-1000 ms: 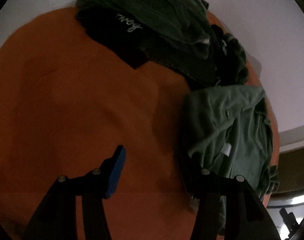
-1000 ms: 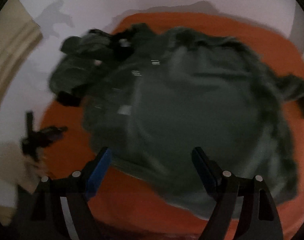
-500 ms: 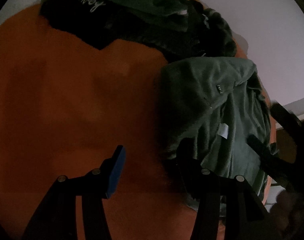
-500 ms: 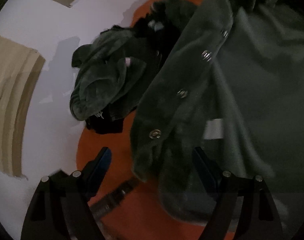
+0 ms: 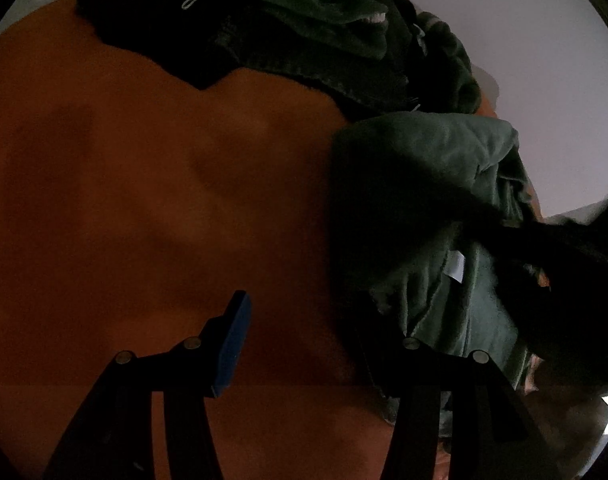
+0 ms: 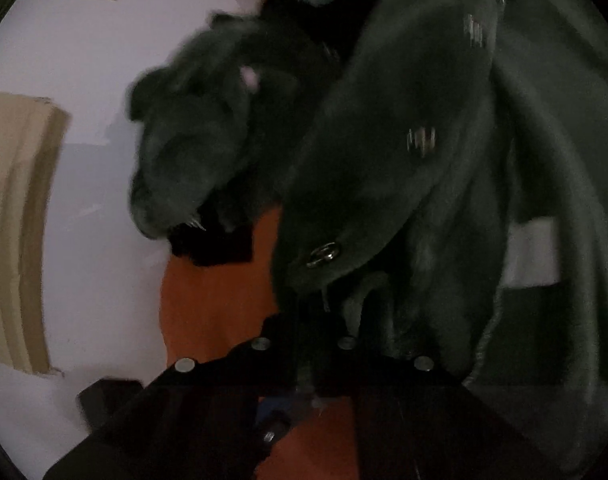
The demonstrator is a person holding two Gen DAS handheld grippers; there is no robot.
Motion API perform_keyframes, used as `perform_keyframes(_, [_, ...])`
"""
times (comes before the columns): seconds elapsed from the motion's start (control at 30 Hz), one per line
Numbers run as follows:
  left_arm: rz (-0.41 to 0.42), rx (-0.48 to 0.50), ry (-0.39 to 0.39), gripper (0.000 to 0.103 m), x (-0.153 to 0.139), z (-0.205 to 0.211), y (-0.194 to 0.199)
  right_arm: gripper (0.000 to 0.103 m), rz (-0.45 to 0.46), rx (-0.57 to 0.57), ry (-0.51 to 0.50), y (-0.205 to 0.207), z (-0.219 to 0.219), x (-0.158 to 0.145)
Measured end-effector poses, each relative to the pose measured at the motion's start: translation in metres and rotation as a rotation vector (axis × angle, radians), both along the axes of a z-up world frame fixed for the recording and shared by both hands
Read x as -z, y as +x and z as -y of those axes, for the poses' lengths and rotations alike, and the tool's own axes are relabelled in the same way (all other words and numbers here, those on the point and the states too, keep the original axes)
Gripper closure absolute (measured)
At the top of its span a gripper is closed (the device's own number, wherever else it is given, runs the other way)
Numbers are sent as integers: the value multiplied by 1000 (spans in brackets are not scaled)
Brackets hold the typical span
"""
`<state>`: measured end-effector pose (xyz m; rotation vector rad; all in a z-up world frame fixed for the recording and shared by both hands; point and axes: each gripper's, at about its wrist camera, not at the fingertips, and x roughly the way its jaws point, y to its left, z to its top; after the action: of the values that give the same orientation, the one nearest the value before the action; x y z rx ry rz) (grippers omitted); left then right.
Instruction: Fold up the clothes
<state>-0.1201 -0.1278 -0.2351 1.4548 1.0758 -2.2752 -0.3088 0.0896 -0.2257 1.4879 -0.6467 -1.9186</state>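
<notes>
The right hand-held gripper (image 6: 304, 344) is clamped on the hem of the green snap-front garment (image 6: 423, 140), likely to spread it; the left hand-held gripper (image 5: 315, 336) hangs parted, garment edge by its right finger, over the orange surface (image 5: 144, 200).

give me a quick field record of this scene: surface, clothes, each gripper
surface: orange cover, mostly bare on its left in the left wrist view
garment in work: green fleece jacket with snap buttons and a white label, lying at the cover's right edge
pile: dark clothes heaped at the far side, one black piece with pale script
left gripper: jaws apart over the cover beside the jacket's edge, holding nothing
right gripper: closed on the jacket's front edge near a snap
</notes>
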Motion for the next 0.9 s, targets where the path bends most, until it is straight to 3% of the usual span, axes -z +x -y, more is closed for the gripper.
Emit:
perform_keyframes(0.17, [-38,63,-64,46,-7,-38,-7,100,-104,52,-68,3,-39,-48])
perform_keyframes(0.3, [-27,133,-105,33,0,-69,-15,100,-100,117,-172,5,-80,-78])
perform_keyframes(0.4, [-14,180,-70,30,13,-83,-24,100,-118,124,-237,10,-105,-99])
perform_keyframes(0.47, [-23,213,-69,30,16,-91,-25,100,-177,114,-272,15,-121,-118])
perform_keyframes(0.6, [29,241,-313,47,2,-104,-14,100,-290,134,-251,29,-170,-153])
perform_keyframes(0.73, [32,234,-502,48,-25,-113,9,100,-277,187,-178,49,-225,-139])
perform_keyframes(0.8, [63,244,-560,49,-28,-121,13,100,-249,207,-104,63,-251,-114])
perform_keyframes(0.9, [113,260,-595,49,-22,-128,17,100,-84,253,-29,74,-282,-43])
